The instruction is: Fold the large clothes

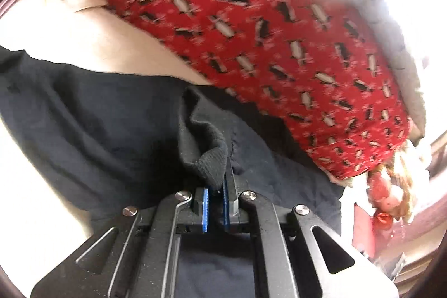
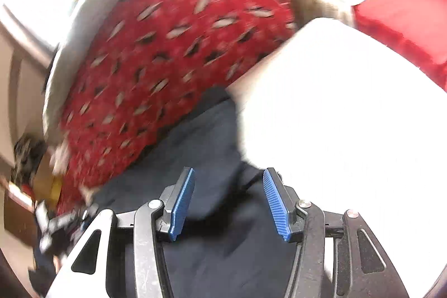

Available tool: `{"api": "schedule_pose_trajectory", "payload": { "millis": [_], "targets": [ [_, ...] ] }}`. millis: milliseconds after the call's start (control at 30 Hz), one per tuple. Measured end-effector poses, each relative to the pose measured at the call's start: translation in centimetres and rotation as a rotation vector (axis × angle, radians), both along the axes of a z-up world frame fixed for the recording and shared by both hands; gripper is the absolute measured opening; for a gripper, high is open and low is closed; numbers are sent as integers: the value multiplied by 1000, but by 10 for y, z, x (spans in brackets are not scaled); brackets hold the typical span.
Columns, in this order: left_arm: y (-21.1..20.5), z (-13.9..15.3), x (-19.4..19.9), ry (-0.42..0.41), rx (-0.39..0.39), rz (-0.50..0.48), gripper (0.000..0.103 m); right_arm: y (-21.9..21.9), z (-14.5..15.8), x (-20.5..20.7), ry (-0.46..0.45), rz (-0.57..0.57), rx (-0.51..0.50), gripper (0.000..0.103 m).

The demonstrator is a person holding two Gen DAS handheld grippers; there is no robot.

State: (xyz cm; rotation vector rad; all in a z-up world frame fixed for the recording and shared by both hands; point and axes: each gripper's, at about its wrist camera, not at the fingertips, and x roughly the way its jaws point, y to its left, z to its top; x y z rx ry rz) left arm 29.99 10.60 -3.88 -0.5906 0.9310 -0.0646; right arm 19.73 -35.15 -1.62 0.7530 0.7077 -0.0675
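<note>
The dark navy garment of soft, crumpled cloth (image 1: 92, 113) lies spread on a white surface (image 1: 92, 46), and the left gripper (image 1: 216, 200) has its blue ribbed pads pressed together on a ribbed black hem or cuff (image 1: 211, 161) that rises straight ahead of it in a small fold. The right gripper (image 2: 227, 203) hangs over the same navy cloth (image 2: 223, 256) with its blue pads standing about half apart and nothing between them; the cloth lies directly under and ahead of its fingers, its edge meeting the white surface (image 2: 349, 130) just to the right in that view. So the left hand already has the cloth and the right is the one yet to take hold, I'd judge. A red fabric printed with penguins (image 1: 265, 27) lies just beyond the garment. Which way the garment runs lengthwise cannot be told; both views are blurred, and its outline is cut off.
</note>
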Motion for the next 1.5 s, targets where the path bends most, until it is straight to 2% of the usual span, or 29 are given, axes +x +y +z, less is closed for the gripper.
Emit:
{"api": "schedule_pose_trajectory", "payload": {
  "millis": [133, 233, 267, 300, 333, 367, 433, 467, 533, 600, 633, 700, 733, 800, 833, 900, 967, 1000, 1033, 1067, 1100, 1167, 1233, 1267, 1333, 1400, 1500],
  "targets": [
    [12, -20, -1, 97, -11, 35, 5, -15, -22, 31, 47, -15, 68, 54],
    [13, -25, -3, 125, -11, 61, 5, -4, -38, 63, 106, 79, 41, 55],
    [11, -26, -2, 127, -7, 60, 5, 1, -44, 70, 141, 106, 24, 50],
    [10, -24, -3, 126, -2, 54, 5, 6, -44, 74, 143, 142, 0, 12],
    [7, -21, -3, 120, 18, 46, 5, 7, -41, 74, 117, 180, -7, 7],
    [3, -21, -3, 116, 32, 36, 5, 8, -33, 73, 89, 212, -12, 6],
    [-4, -26, -2, 128, 56, 13, 6, 3, -14, 57, -10, 187, -30, 4],
    [-11, -33, 1, 148, 69, -5, 6, 1, -10, 52, -25, 174, -44, 3],
    [-24, -51, 6, 198, 142, -31, 8, -4, -22, 50, 17, 154, -61, 3],
    [-29, -51, 2, 178, 197, -68, 9, -5, -46, 58, 127, 163, -95, 3],
    [-28, -47, -1, 174, 195, -82, 9, -4, -52, 59, 141, 171, -103, 4],
    [-14, -36, -12, 167, 118, -94, 9, -4, -40, 55, 131, 141, -111, 22],
    [-6, -30, -19, 150, 69, -82, 9, -3, -27, 51, 102, 96, -115, 23],
    [7, -17, -31, 95, 0, -50, 9, 0, -8, 44, 6, 93, -108, 24],
    [9, -15, -31, 88, -10, -46, 9, 6, 0, 43, -37, 115, -113, 25],
    [5, -21, -25, 93, -18, -61, 11, 21, 7, 47, -65, 167, -143, 32],
    [-5, -39, -10, 154, 17, -82, 12, 42, -5, 63, -18, 211, -172, 34],
    [-10, -51, -4, 195, 34, -98, 12, 49, -15, 72, 31, 233, -167, 31],
    [-11, -63, 2, 226, 34, -109, 12, 56, -29, 80, 112, 248, -167, 27],
    [-8, -62, 3, 213, 15, -107, 12, 63, -41, 85, 195, 236, -181, 24],
    [-4, -58, 2, 214, -8, -110, 12, 68, -39, 82, 193, 208, -202, 27],
    [9, -47, -2, 198, -46, -113, 12, 86, -18, 70, 93, 164, -243, 27],
    [28, -34, -7, 173, -73, -97, 15, 116, 2, 68, -12, 221, -249, 28],
    [38, -30, -9, 163, -86, -87, 20, 137, 8, 72, -34, 282, -251, 30],
    [67, -18, -16, 139, -79, -30, 29, 180, 11, 86, -33, 420, -227, 30],
    [108, -9, -23, 120, -56, 50, 44, 223, 7, 94, -22, 516, -207, 29],
    [176, -8, -32, 129, -54, 164, 45, 283, -12, 112, 14, 634, -157, 28]
  ]
}}
